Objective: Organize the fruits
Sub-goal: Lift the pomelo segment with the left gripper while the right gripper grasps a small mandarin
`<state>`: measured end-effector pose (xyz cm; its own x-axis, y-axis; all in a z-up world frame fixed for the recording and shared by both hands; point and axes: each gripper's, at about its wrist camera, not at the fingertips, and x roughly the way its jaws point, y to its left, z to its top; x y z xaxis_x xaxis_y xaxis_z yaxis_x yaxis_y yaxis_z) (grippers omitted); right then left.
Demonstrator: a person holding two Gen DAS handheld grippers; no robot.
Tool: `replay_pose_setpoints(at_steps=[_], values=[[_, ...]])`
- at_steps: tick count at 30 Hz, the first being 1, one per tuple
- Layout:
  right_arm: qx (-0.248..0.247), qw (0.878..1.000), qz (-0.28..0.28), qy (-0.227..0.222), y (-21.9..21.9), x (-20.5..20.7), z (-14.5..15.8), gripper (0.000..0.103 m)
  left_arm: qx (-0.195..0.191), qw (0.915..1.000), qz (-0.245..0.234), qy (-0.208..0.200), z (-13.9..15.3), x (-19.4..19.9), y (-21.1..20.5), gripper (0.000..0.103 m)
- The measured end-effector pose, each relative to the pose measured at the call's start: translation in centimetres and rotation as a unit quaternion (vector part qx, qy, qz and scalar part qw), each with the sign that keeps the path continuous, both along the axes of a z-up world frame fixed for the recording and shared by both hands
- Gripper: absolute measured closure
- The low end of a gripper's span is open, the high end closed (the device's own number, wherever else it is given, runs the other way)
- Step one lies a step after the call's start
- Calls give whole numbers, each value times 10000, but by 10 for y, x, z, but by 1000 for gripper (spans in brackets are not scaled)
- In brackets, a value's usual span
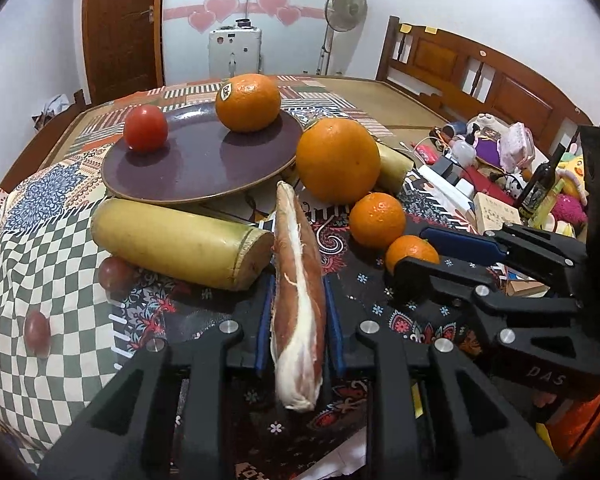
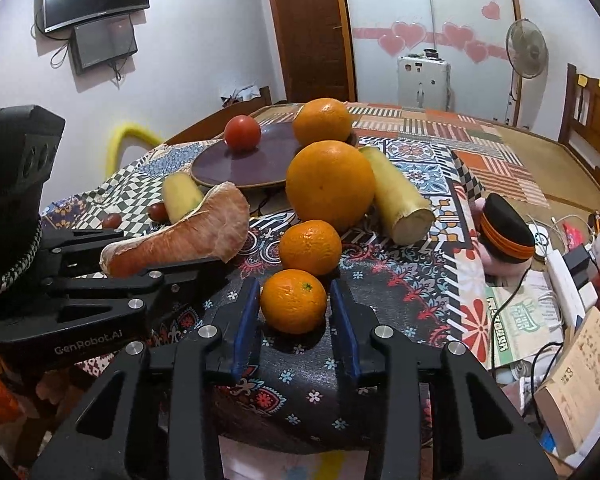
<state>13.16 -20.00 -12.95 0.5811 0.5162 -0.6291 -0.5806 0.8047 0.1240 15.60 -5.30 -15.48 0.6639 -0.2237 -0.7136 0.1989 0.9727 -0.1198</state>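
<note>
Two fruits sit on the dark purple round plate (image 1: 204,168) — the left gripper (image 1: 298,320) clamps a peeled pink pomelo wedge (image 1: 298,300), the right gripper (image 2: 294,312) a small mandarin (image 2: 293,301) — most remain on the cloth.

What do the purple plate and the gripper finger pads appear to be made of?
The purple plate looks like glazed ceramic or possibly melamine: smooth, glossy, reflecting the fruit, with a tan rim. The left gripper pads look like blue rubber or soft plastic: matte, thin strips on black, moulded-looking plastic fingers.
</note>
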Motion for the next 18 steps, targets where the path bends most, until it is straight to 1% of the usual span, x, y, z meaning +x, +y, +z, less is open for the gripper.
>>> replay_pose_setpoints(at_steps=[8, 15, 18], values=[[44, 9999, -19, -140, -4, -2, 10, 69, 13, 9997, -38, -235, 18, -11, 3, 80], [24, 9999, 99, 43, 2, -6, 1, 69, -1, 9990, -13, -446, 34, -19, 9, 80], [-132, 9999, 58, -14, 8, -6, -2, 69, -19, 9989, -13, -466, 36, -19, 11, 80]])
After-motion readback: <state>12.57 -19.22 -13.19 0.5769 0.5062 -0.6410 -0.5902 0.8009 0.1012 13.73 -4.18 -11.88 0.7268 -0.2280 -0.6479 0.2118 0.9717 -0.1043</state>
